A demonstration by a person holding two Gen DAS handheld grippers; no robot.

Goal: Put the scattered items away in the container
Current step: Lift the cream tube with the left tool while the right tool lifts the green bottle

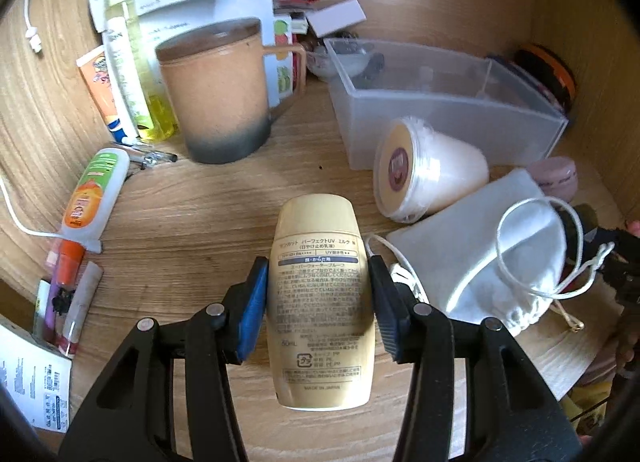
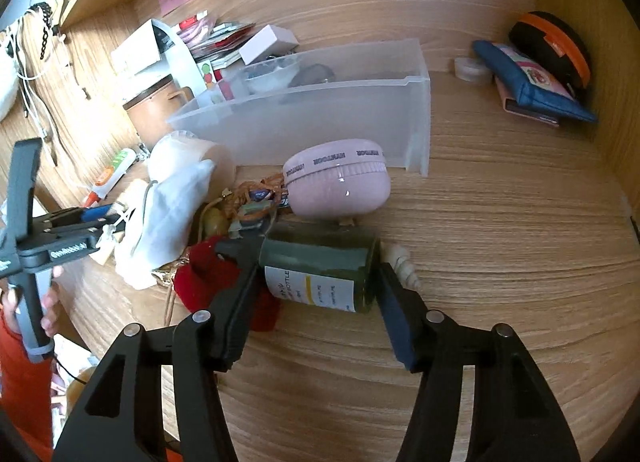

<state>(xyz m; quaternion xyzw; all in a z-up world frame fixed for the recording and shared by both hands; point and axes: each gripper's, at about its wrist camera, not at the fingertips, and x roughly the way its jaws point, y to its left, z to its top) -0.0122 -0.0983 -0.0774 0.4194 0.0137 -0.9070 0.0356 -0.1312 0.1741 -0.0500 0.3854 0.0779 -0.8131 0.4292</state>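
Note:
My left gripper (image 1: pixel 318 302) is shut on a cream sunscreen bottle (image 1: pixel 322 302), its blue pads pressing both sides, held above the wooden desk. My right gripper (image 2: pixel 316 282) straddles a dark green jar (image 2: pixel 320 274) with a white label that lies on its side on the desk; the jaws stand open, close to both ends of the jar. The translucent plastic container (image 1: pixel 440 101) stands at the back; it also shows in the right wrist view (image 2: pixel 320 117). The left gripper shows at the left of the right wrist view (image 2: pixel 92 217).
A white drawstring pouch (image 1: pixel 500 254), a white tub (image 1: pixel 428 169), a pink round case (image 2: pixel 340 185), a red cloth (image 2: pixel 212 278) and a shell (image 2: pixel 404 266) lie around. An orange mug (image 1: pixel 224 93), tubes and pens (image 1: pixel 92 197) crowd the left. A blue pouch (image 2: pixel 532 89) sits far right.

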